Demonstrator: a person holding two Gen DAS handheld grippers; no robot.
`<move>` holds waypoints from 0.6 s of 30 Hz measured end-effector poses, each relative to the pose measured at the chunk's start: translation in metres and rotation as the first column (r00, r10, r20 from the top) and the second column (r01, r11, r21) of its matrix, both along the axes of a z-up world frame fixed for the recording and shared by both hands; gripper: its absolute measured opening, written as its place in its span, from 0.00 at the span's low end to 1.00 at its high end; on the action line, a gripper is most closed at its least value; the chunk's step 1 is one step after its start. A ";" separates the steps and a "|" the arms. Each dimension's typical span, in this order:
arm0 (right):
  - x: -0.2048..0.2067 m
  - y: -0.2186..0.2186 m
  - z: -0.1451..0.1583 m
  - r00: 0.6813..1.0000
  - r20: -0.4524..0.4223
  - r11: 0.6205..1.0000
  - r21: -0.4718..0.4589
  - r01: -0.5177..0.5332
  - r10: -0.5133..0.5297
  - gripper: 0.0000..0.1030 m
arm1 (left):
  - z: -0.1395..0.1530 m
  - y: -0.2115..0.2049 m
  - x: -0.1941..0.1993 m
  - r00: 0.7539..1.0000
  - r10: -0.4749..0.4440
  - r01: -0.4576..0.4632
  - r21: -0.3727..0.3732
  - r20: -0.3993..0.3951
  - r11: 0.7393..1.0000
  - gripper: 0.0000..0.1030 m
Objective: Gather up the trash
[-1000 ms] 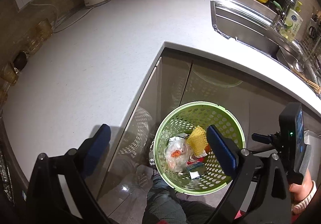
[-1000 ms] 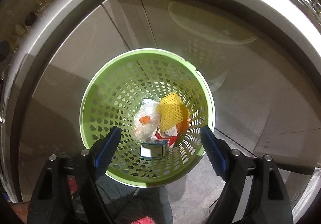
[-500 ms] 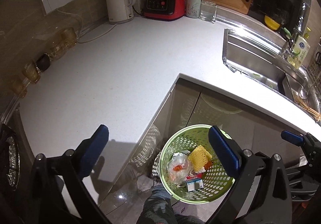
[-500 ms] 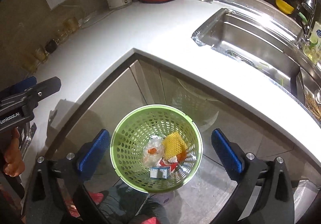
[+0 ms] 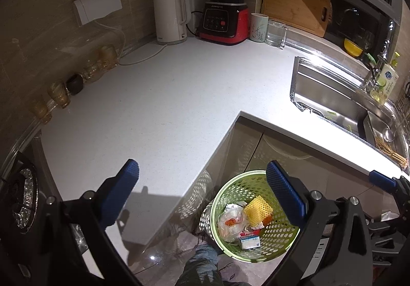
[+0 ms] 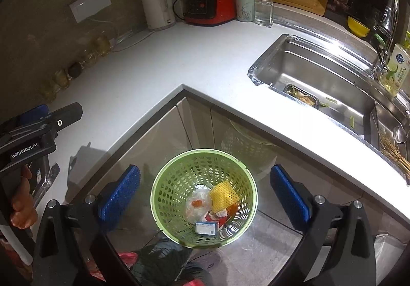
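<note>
A green perforated trash basket [image 6: 164,183] stands on the floor in the inner corner of the white L-shaped counter; it also shows in the left wrist view [image 5: 279,237]. In it lie a yellow foam net [image 6: 222,194], a clear plastic bag [image 6: 196,205], a small blue-white box [image 6: 206,228] and red scraps. My right gripper [image 6: 205,196] is open and empty, high above the basket. My left gripper [image 5: 202,191] is open and empty, above the counter edge left of the basket.
The white counter [image 5: 164,96] carries a white kettle [image 5: 169,18], a red blender [image 5: 225,4], a mug [image 5: 258,27] and a glass [image 5: 275,33] at the back, jars [image 5: 59,96] along the left wall. A steel sink [image 6: 320,81] with scraps lies right. A stove [image 5: 18,199] sits lower left.
Both grippers have risen and pulled back from the basket, which now looks smaller and lower in both views. More of the counter and back wall has come into view. Both stay open.
</note>
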State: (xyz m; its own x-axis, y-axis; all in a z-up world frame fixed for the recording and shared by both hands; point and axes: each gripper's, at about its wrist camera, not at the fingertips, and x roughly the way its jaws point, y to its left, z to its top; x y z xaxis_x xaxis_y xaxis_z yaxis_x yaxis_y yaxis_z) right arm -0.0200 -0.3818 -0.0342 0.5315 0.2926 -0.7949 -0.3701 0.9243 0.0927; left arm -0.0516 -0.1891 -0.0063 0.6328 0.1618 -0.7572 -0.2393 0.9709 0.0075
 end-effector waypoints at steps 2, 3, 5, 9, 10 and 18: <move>-0.001 0.005 0.005 1.000 0.015 1.000 0.006 -0.013 0.013 0.97 | 0.008 0.003 -0.003 1.000 0.010 -0.011 0.017 0.017 1.000 0.92; -0.001 0.005 0.009 0.999 0.025 1.000 0.012 -0.023 0.022 0.97 | 0.013 0.005 -0.005 0.999 0.018 -0.019 0.031 0.030 0.999 0.92; -0.001 0.010 0.021 0.998 0.054 0.999 0.023 -0.043 0.042 0.97 | 0.024 0.010 -0.009 0.998 0.037 -0.040 0.052 0.054 0.998 0.92; 0.003 0.026 0.058 0.987 0.145 0.996 0.044 -0.081 0.074 0.97 | 0.057 0.019 -0.014 0.990 0.064 -0.076 0.092 0.125 0.993 0.92; 0.004 0.030 0.069 0.982 0.171 0.995 0.049 -0.091 0.081 0.97 | 0.066 0.022 -0.015 0.987 0.071 -0.087 0.104 0.147 0.991 0.92; 0.006 0.054 0.173 0.911 0.399 0.984 0.093 -0.153 0.104 0.98 | 0.152 0.045 -0.027 0.927 0.163 -0.232 0.177 0.337 0.956 0.92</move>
